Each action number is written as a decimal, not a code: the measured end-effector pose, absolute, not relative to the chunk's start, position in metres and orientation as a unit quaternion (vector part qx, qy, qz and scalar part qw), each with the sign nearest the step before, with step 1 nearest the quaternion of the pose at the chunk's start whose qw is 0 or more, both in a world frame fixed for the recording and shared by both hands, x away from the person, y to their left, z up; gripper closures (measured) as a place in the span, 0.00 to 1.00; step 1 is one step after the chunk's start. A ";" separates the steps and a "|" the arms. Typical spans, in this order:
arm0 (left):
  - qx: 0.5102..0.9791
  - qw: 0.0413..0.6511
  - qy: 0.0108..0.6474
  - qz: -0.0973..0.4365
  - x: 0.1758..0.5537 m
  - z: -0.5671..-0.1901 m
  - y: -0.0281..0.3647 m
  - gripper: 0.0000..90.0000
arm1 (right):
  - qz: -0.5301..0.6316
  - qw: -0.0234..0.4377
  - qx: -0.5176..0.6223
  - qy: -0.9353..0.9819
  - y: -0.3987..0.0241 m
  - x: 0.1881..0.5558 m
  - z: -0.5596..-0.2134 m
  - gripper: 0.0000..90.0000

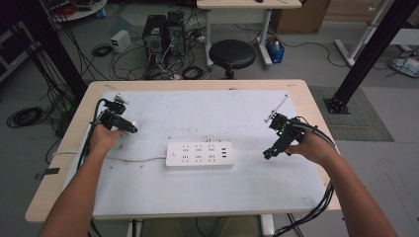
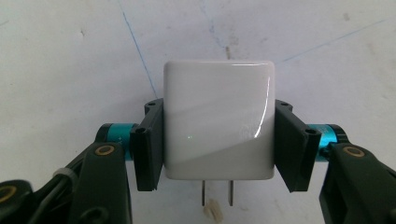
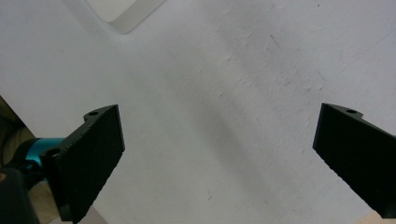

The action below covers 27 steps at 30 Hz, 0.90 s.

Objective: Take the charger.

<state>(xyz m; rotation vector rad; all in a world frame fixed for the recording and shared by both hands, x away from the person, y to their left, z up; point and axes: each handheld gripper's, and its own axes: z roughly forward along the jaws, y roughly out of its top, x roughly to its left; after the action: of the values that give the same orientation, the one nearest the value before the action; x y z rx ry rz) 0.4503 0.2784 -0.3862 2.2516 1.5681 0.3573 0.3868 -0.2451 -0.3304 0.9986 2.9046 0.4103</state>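
Gripping a glossy white square plastic plug adapter (image 2: 218, 119) w/ the left gripper (image 2: 218, 144): black fingers (image 2: 150, 144) pinch it on both sides, two metal prongs (image 2: 217, 192) pointing toward the camera. In the high view the left gripper (image 1: 129, 126) sits at the tabletop's (image 1: 207, 197) left side, just above the white mat. Right gripper (image 3: 217, 154): fingers spread wide, nothing betw. them, over bare mat at right. White rectangular power strip (image 1: 199, 155) lies mid-tabletop, betw. both grippers, apart from each.

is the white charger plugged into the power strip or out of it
Out. The left tool is shut on the white charger, its two prongs bare, away from the power strip.
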 end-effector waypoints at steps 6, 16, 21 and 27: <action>0.812 0.219 0.526 0.127 0.436 -0.367 0.279 0.47 | 0.136 0.027 0.320 0.937 -0.247 0.383 -0.328 0.01; 0.838 0.265 0.454 0.149 0.404 -0.327 0.271 0.47 | 0.141 0.032 0.319 0.937 -0.246 0.377 -0.325 0.01; 0.847 0.289 0.420 0.151 0.388 -0.303 0.264 0.47 | 0.141 0.036 0.317 0.937 -0.243 0.374 -0.324 0.01; 0.859 0.304 0.385 0.143 0.371 -0.285 0.256 0.47 | 0.148 0.039 0.316 0.936 -0.241 0.370 -0.319 0.01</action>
<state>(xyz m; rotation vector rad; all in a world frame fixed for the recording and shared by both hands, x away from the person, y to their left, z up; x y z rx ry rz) 0.3712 0.2565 -0.2854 2.2765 1.0212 0.3775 0.3700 -0.2410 -0.3192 0.9677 2.8712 0.4529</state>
